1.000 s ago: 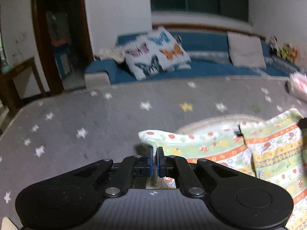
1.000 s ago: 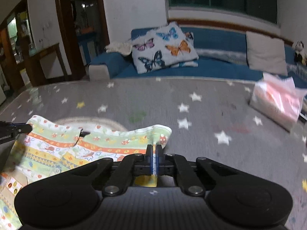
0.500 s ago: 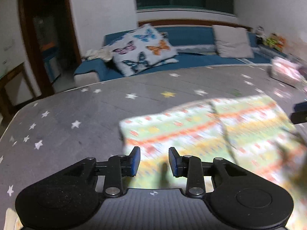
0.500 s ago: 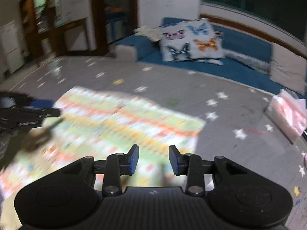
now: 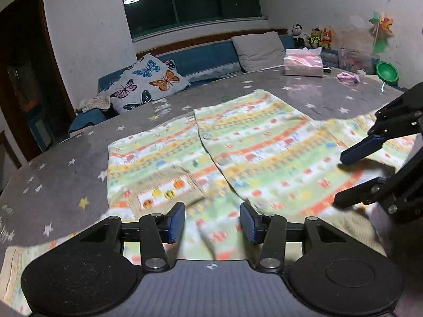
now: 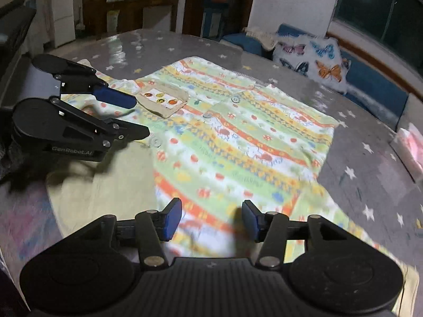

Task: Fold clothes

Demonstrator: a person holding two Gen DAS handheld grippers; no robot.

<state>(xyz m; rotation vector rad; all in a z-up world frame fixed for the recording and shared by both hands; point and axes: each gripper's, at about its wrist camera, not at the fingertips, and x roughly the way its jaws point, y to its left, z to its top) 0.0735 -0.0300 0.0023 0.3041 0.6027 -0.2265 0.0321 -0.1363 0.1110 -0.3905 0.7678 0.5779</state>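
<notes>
A small button-front shirt [image 5: 238, 153] with green, yellow and orange stripes lies spread flat on the grey star-print table; in the right wrist view the shirt [image 6: 238, 137] shows its buttons and a beige chest pocket [image 6: 164, 100]. My left gripper [image 5: 211, 223] hovers open over the shirt's near edge, nothing between its blue pads. My right gripper [image 6: 211, 219] is open too, above the shirt's near part. Each gripper shows in the other's view: the right gripper [image 5: 349, 177] at the right, the left gripper [image 6: 137, 116] at the left, both with jaws apart.
A pink tissue pack [image 5: 304, 64], a pink cloth [image 5: 349, 76] and a green bowl [image 5: 387, 71] sit at the table's far side. Behind the table stands a blue sofa with a butterfly cushion [image 5: 148, 84]. A beige round mat [image 6: 100, 192] peeks from under the shirt.
Both grippers were shut on the shirt's corners a second ago; they have let go, opened wide and pulled back and up. The shirt now lies spread flat.
</notes>
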